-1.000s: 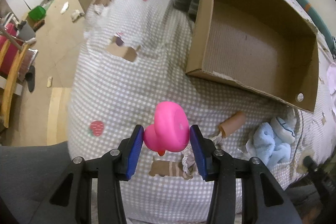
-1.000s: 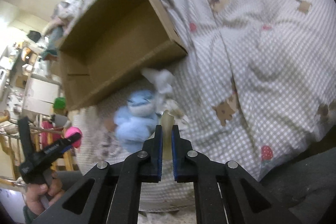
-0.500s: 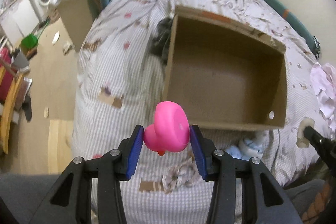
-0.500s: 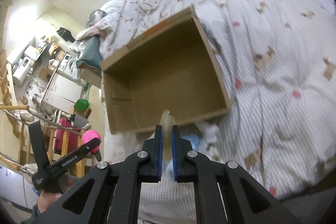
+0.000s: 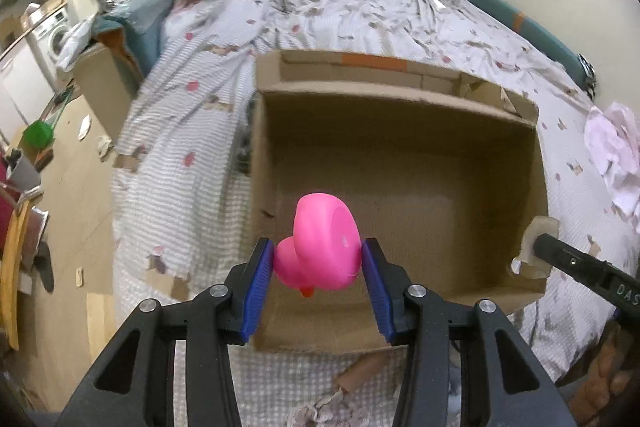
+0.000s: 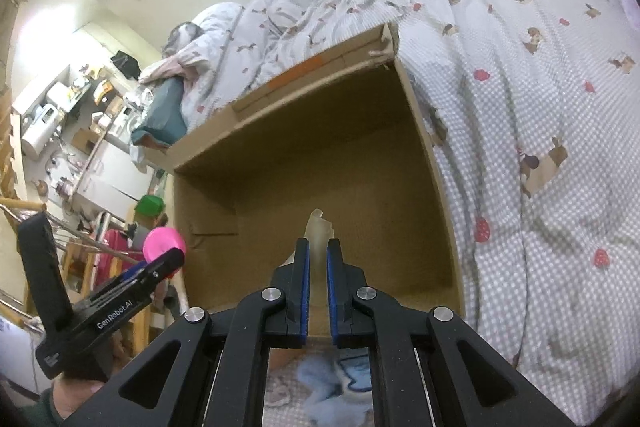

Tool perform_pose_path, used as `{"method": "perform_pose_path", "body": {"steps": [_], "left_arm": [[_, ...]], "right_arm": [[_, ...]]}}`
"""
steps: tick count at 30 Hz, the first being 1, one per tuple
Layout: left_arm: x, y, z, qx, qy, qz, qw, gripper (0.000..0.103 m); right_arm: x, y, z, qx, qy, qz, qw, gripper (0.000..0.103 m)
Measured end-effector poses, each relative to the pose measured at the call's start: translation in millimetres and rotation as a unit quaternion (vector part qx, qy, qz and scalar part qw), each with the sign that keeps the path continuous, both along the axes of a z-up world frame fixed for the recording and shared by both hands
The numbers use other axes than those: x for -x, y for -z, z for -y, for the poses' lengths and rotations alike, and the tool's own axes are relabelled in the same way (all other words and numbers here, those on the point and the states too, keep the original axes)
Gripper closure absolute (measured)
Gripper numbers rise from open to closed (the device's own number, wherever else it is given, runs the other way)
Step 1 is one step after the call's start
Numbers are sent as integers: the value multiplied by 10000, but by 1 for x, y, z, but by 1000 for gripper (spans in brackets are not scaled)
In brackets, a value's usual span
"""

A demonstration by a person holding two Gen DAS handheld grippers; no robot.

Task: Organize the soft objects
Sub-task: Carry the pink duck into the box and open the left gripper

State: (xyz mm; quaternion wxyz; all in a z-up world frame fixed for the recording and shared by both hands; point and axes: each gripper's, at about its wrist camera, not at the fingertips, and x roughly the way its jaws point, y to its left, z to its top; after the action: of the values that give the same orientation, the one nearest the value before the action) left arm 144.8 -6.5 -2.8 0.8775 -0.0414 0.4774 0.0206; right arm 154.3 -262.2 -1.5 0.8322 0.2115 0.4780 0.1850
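My left gripper (image 5: 318, 265) is shut on a pink rubber duck (image 5: 322, 253) and hangs over the near wall of an open cardboard box (image 5: 400, 99) that lies on the bed. In the right wrist view the duck (image 6: 164, 243) shows at the left, in the left gripper (image 6: 160, 267) a hand holds. My right gripper (image 6: 318, 259) is shut on a thin pale translucent piece (image 6: 318, 231) above the same box (image 6: 312, 87). That piece (image 5: 536, 247) also shows at the box's right corner in the left wrist view. The box interior looks bare.
A blue plush toy (image 6: 340, 383) lies on the checked bedcover (image 6: 540, 107) just in front of the box. A tan tube (image 5: 360, 373) and lace scrap (image 5: 320, 413) lie near it. Pink cloth (image 5: 616, 155) sits at the right. A second box (image 5: 104, 83) and floor clutter lie left.
Both grippers have risen and moved forward from the bedcover in front of the box to above its near wall. Each keeps hold of its object. The blue plush stayed on the bed.
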Motion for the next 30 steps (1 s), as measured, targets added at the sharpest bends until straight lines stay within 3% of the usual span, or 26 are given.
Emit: {"method": "perform_pose_path", "body": {"steps": [6,11,20,30], "left_arm": [[-11,36,8,-31,104,-256,9996,61],[-6,47,12,-59,181,-259,9995,61],[-1,48,15,-157,273,-200,9993,61],[1,45,20,-138,332,-179,9992,61]], "right_arm": [[-2,25,-8,384,-43,-179,9991,94],[-3,39,-12,573,-69,-347,9977,94],[-8,49,-27,834,-209,-492,9951,93],[-10,50,-33,809,-189,-515,9952,87]]}}
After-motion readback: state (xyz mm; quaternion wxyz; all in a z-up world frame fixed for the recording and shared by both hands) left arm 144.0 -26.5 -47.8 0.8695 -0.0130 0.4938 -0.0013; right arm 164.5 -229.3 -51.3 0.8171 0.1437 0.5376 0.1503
